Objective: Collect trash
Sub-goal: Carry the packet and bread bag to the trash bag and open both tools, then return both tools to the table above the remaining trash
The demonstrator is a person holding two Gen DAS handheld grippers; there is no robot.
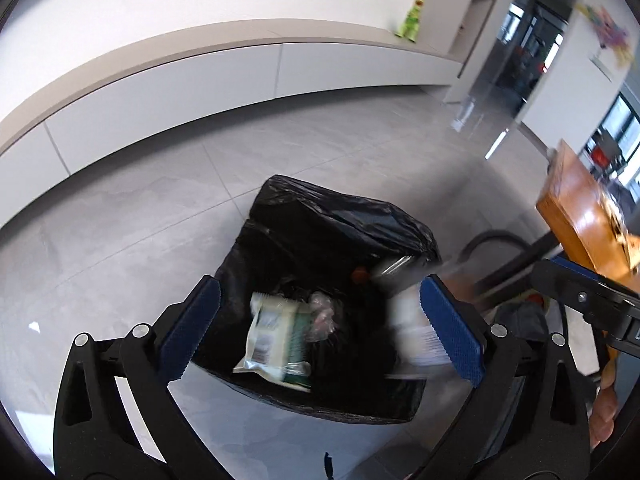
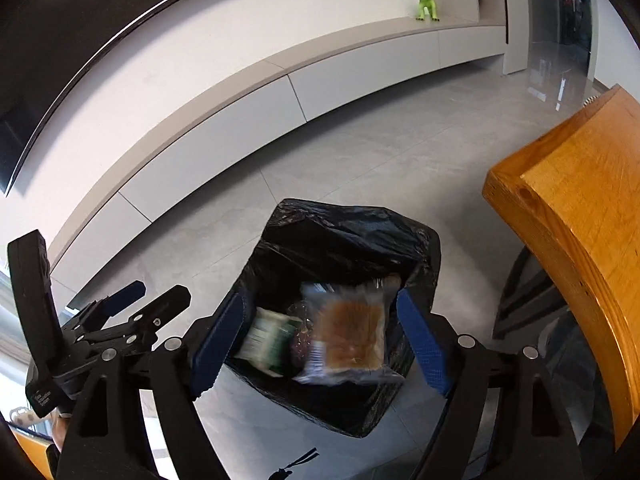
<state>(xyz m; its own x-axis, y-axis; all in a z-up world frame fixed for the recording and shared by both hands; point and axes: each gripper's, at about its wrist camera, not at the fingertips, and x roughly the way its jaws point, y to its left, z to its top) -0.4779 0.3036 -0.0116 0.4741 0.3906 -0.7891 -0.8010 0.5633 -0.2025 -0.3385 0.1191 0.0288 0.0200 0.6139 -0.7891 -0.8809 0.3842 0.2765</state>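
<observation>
Both our tools, left (image 1: pixel 320 328) and right (image 2: pixel 320 340), gape empty above bin (image 2: pixel 344 240); blurred packet (image 2: pixel 348 336) apparently dropping in, toward 6 o'clock.

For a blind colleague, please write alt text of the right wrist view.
The open right gripper hangs over a black-lined trash bin with a clear packet of brown food blurred between its jaws, above a green-white wrapper. A wooden table stands right.

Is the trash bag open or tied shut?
Open. The black trash bag gapes over the bin, with a green-and-white packet and a blurred clear wrapper seen through its mouth.
</observation>
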